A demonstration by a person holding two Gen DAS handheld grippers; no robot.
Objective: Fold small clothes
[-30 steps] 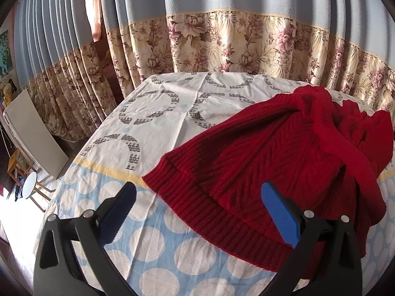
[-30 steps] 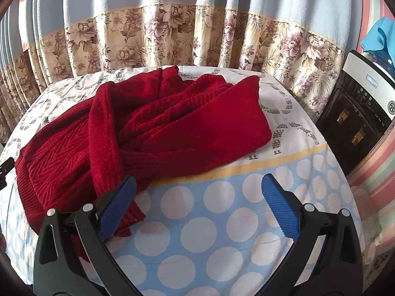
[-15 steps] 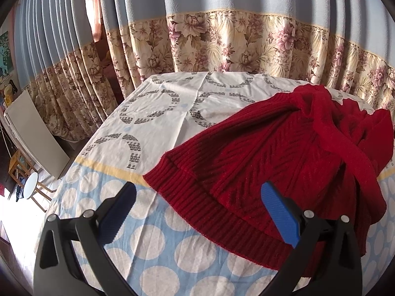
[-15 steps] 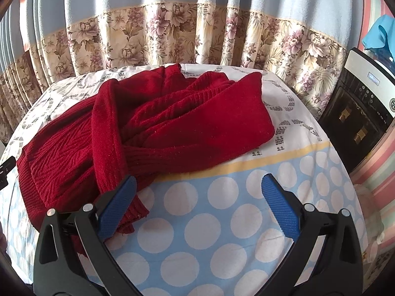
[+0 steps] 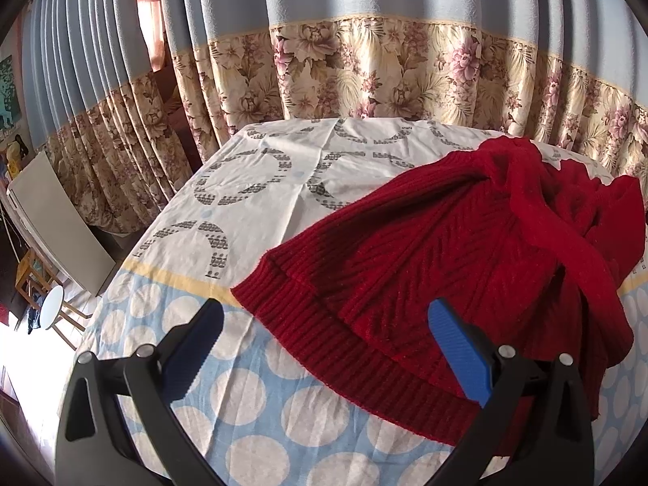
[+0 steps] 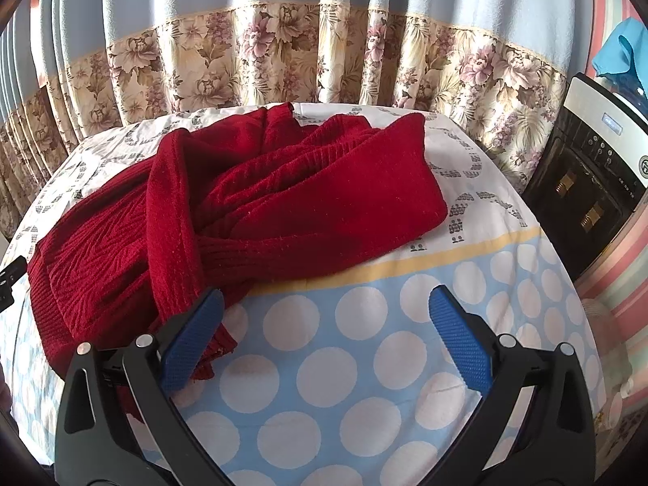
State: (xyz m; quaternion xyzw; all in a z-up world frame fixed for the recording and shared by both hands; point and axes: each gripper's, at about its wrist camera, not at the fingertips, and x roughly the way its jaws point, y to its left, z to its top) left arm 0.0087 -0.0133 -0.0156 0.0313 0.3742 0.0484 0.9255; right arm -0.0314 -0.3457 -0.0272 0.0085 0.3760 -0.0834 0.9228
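On the sheet-covered surface (image 6: 364,348) a red sweater (image 6: 251,210) lies crumpled, untouched; best to pinch its ribbed hem (image 5: 364,360) and spread it flat first (a judgement); left tool (image 5: 324,348) gapes wide over the hem; right tool (image 6: 326,336), also spread, hovers with the sweater at its left finger.

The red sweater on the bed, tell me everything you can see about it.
The red sweater is a dark red knit with a zigzag cable texture and a ribbed hem. It lies crumpled and unfolded on the patterned sheet, with one sleeve draped across the body and the upper part bunched in folds. The left gripper hovers open over the hem, and the right gripper is open near the sleeve end; neither visibly grips it.
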